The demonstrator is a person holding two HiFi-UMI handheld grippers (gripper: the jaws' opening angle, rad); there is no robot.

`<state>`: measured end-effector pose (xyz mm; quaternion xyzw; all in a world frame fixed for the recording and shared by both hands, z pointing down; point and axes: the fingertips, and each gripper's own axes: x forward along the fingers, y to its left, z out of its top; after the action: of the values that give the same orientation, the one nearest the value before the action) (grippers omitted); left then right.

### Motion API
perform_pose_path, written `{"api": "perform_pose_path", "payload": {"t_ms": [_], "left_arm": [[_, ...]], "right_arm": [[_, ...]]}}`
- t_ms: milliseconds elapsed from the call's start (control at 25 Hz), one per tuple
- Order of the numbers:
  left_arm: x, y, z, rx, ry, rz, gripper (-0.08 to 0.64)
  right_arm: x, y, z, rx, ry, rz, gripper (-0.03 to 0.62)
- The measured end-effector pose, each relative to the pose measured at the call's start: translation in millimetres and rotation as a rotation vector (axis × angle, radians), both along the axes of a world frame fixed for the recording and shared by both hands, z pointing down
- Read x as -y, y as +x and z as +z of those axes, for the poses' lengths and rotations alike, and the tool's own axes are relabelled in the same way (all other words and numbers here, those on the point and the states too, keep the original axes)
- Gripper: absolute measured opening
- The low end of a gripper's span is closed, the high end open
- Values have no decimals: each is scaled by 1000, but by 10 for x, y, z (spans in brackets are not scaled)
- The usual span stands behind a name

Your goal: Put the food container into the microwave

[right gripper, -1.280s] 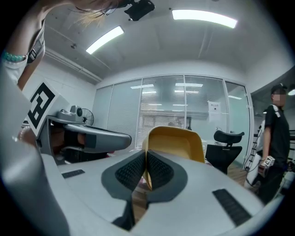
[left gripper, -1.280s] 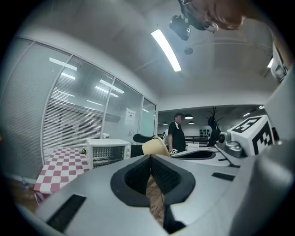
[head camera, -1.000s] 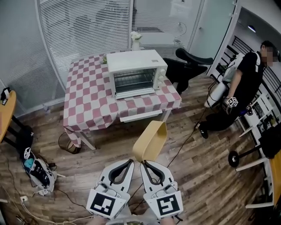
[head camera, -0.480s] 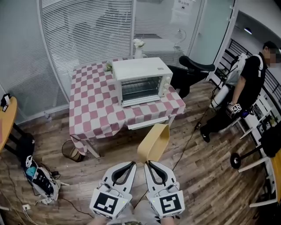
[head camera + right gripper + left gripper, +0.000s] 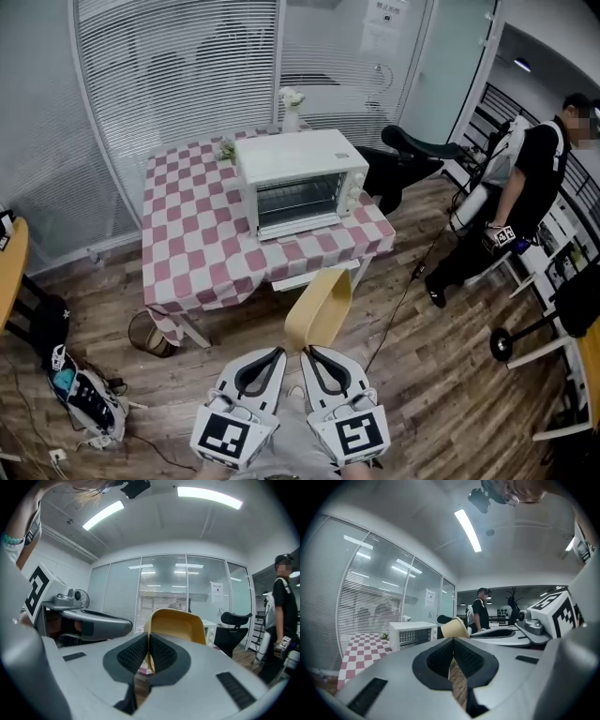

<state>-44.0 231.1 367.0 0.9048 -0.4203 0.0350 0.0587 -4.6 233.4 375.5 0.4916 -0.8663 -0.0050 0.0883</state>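
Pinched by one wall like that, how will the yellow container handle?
Probably light and fairly stiff: the food container sticks up from the right gripper, pinched by one thin wall, without sagging. It looks smooth, so it may pivot or slip.

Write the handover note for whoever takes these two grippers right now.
Grippers: the left gripper is shut and empty; the right gripper is shut on the rim of the yellow food container, which it holds tilted in the air.
Things: the microwave stands on the checked table ahead, across bare floor; its door looks shut.
Done: container picked up.
To do: reach the table, open the door, probably with the left gripper, and set the container inside.
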Motion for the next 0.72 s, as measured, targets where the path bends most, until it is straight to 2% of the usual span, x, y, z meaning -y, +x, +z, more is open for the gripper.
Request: {"api": "perform_pose_path", "payload": {"t_ms": [360, 720], "left_arm": [[822, 182, -39, 6, 8, 6, 12], [1398, 301, -84, 10, 5, -49, 12]], "right_arm": [[830, 170, 45, 7, -19, -15, 6], [1426, 284, -4, 2, -35, -71, 6]]}}
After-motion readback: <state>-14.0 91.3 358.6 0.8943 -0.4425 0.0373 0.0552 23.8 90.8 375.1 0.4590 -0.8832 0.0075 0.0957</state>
